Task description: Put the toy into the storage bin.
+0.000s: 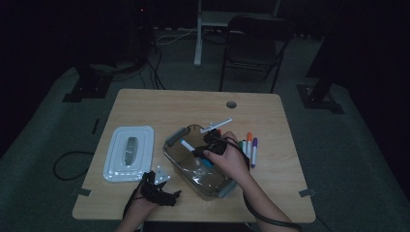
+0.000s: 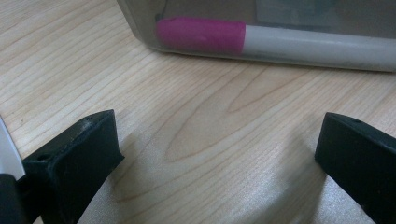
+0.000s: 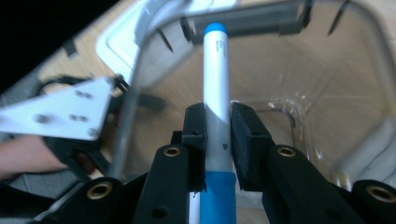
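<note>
Right tongs (image 3: 217, 126) around unreadably lettered blue marker (image 3: 215, 84)

The high view looks forward and down from above the person's side onto the whole light wooden table (image 1: 159, 104), far enough back to take in dark floor around it. The left gripper view sits low, just above the tabletop, looking level along its jaws at the near wall of the clear plastic rectangular container (image 2: 140, 28). The right gripper view looks from close above down into that same container (image 3: 355, 70), which all three views share.
</note>
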